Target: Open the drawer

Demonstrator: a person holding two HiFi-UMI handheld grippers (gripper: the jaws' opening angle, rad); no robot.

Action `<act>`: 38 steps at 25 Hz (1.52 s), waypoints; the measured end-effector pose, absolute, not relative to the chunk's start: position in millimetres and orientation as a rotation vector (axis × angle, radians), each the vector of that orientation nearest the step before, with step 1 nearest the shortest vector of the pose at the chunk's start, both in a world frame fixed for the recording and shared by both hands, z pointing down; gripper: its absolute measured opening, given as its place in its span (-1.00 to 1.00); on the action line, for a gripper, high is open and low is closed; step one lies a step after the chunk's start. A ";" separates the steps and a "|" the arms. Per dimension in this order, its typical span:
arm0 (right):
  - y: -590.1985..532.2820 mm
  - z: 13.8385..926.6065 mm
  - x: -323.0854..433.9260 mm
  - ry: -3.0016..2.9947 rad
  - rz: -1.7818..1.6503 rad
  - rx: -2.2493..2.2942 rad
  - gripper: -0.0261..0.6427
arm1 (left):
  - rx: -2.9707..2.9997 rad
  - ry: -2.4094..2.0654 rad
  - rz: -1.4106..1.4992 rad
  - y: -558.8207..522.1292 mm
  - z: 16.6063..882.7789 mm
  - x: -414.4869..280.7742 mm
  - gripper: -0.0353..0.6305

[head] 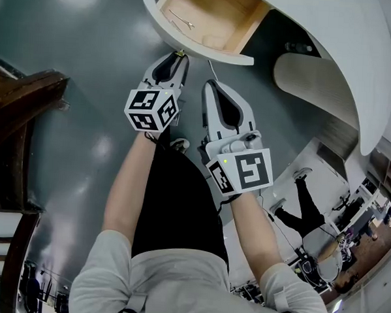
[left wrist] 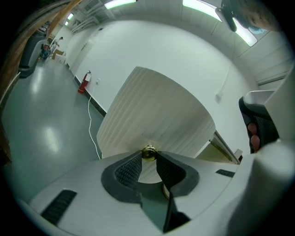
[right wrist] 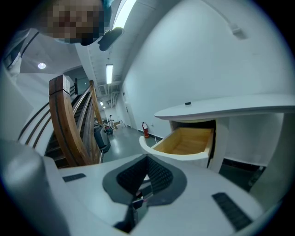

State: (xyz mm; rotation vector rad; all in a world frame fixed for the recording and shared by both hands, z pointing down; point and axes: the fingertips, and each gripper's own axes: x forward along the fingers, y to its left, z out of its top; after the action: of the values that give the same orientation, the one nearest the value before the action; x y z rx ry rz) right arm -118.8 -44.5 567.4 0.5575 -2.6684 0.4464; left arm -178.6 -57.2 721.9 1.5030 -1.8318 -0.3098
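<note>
Left gripper [head: 180, 54] clamped on the brass knob [head: 180, 52] of the open drawer [head: 183, 42].

At the upper middle of the head view the drawer stands out from under the white curved counter [head: 332, 35], showing its pale wooden inside. In the left gripper view the jaws are narrowed onto the knob [left wrist: 148, 152], with the pads pressing on both its sides, against the ribbed drawer front [left wrist: 152, 106]. The right gripper [head: 209, 85] hovers just beside it, lower in the frame, its jaws together with nothing between them. The right gripper view shows the drawer [right wrist: 184, 155] right of centre.
</note>
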 end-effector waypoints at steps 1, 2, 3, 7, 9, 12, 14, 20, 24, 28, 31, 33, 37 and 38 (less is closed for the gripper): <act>-43.5 567.3 -118.4 -2.669 0.447 0.555 -0.88 | 1.499 -1.834 -0.310 -55.3 722.2 -178.4 -0.59; -42.6 567.3 -118.1 -2.669 0.448 0.553 -0.89 | 1.496 -1.836 -0.310 -53.7 722.4 -178.4 -0.59; -41.9 567.3 -117.8 -2.670 0.449 0.552 -0.89 | 1.493 -1.838 -0.310 -52.2 722.5 -178.4 -0.59; -38.2 567.0 -115.9 -2.669 0.448 0.543 -0.89 | 1.487 -1.842 -0.307 -46.4 722.4 -177.7 -0.59; -37.9 565.0 -113.3 -2.670 0.447 0.540 -0.89 | 1.487 -1.843 -0.304 -45.9 720.4 -175.2 -0.59; -39.0 562.2 -107.8 -2.669 0.448 0.541 -0.89 | 1.484 -1.844 -0.307 -46.3 717.2 -171.5 -0.59; -38.9 563.3 -106.3 -2.668 0.449 0.543 -0.89 | 1.474 -1.846 -0.314 -45.4 718.0 -171.9 -0.59; -44.9 559.6 -99.6 -2.662 0.451 0.558 -0.89 | 1.469 -1.849 -0.294 -47.9 716.3 -170.6 -0.59; -50.4 555.6 -92.5 -2.644 0.443 0.608 -0.89 | 1.445 -1.854 -0.260 -49.5 714.9 -169.6 -0.59; -54.1 550.5 -78.4 -2.616 0.447 0.651 -0.89 | 1.400 -1.880 -0.193 -39.0 706.6 -166.7 -0.59; -60.8 542.0 -63.3 -2.598 0.454 0.699 -0.89 | 1.403 -1.886 -0.190 -28.1 682.0 -158.3 -0.63; -64.3 532.2 -54.0 -2.592 0.466 0.738 -0.89 | 1.419 -1.889 -0.193 -20.7 658.1 -152.6 -0.78; -67.3 502.5 -39.5 -2.589 0.498 0.785 -0.89 | 1.481 -1.874 -0.173 -11.1 605.6 -135.1 -0.84; -68.0 494.4 -36.6 -2.589 0.501 0.792 -0.89 | 1.495 -1.868 -0.164 -10.4 592.7 -130.3 -0.86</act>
State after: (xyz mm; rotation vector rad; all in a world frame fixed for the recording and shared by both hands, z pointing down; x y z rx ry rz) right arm -36.6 -68.0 494.4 0.7920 -2.5893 0.5010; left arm -130.3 -10.4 592.7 1.4951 -1.8678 -0.1641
